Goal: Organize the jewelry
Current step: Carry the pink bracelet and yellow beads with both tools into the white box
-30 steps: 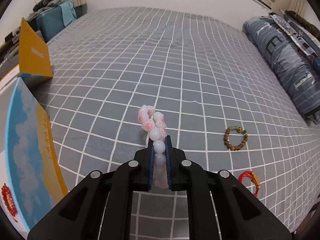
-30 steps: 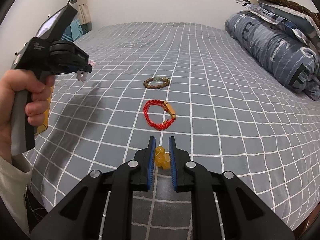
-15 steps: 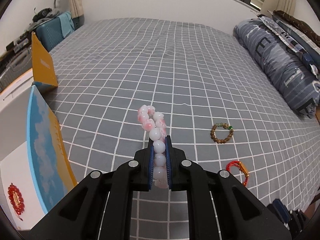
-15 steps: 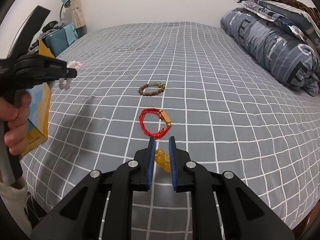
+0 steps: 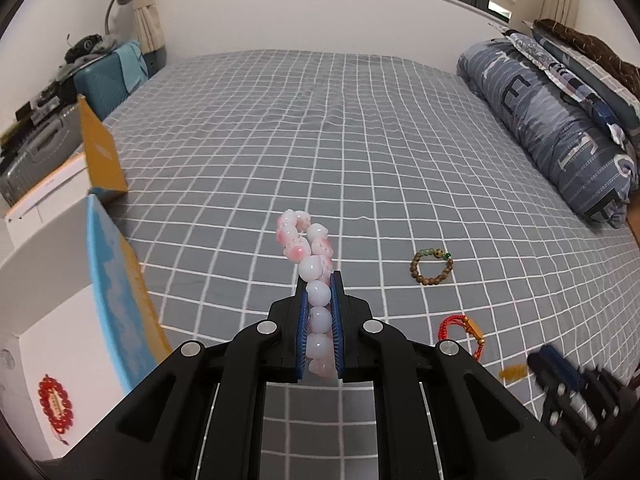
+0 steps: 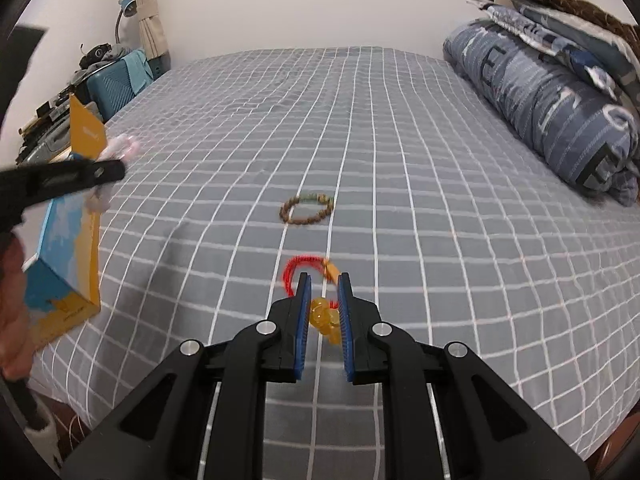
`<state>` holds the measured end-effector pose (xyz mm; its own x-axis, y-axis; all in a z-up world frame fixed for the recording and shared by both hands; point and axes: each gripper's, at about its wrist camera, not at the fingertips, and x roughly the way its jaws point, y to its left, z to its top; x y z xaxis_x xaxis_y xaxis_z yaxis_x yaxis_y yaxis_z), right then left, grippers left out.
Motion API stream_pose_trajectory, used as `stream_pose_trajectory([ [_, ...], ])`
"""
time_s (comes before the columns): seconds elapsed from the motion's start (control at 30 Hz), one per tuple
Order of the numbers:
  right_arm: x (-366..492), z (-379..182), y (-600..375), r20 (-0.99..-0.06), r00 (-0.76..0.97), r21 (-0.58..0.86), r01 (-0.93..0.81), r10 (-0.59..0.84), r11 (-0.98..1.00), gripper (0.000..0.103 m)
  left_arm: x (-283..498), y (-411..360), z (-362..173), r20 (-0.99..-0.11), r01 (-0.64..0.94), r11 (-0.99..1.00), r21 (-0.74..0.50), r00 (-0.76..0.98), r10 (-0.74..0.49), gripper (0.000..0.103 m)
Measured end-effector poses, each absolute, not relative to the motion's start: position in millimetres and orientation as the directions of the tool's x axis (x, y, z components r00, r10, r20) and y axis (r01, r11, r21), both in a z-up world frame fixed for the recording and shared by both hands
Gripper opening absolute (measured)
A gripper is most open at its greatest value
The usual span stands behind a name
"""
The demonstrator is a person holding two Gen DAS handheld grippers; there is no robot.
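Note:
My left gripper (image 5: 319, 280) is shut on a pink and white bead bracelet (image 5: 306, 248) and holds it above the grey checked bed, right of an open box (image 5: 60, 344) with a red bracelet (image 5: 55, 404) inside. My right gripper (image 6: 323, 280) is shut on a yellow amber bead bracelet (image 6: 323, 314) low over the bed's near edge. A brown wooden bead bracelet (image 6: 306, 210) and a red cord bracelet (image 6: 298, 270) lie on the bed ahead of it; both also show in the left wrist view, the brown one (image 5: 431, 266) and the red one (image 5: 460, 326).
The box has a blue and yellow lid (image 5: 120, 280) standing open. A rolled blue duvet (image 6: 552, 112) lies along the bed's right side. A teal suitcase (image 5: 106, 82) and clutter stand beyond the bed's left edge. The left gripper (image 6: 60, 180) shows at the left of the right wrist view.
My left gripper has pulled back and up toward the box with the pink bracelet. My right gripper has moved forward with the amber bracelet, closer to the red cord bracelet.

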<state>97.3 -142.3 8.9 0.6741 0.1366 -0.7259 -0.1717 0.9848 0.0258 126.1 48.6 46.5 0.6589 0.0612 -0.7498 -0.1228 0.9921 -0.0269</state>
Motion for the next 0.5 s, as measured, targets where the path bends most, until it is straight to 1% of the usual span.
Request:
stream_pose_trajectory([
  [0.3, 120, 59, -102, -0.705, 0.676, 0.053, -0.252, 0.216, 0.966, 0.013, 98, 98, 76, -0.738, -0.187, 0.982, -0.026, 0.666, 0.108, 0.010],
  [0.5, 128, 89, -48, -0.690, 0.667, 0.049, -0.343, 0.280, 0.938, 0.013, 70, 152, 91, -0.744, -0.283, 0.959, -0.030, 0.647, 0.167, 0.010],
])
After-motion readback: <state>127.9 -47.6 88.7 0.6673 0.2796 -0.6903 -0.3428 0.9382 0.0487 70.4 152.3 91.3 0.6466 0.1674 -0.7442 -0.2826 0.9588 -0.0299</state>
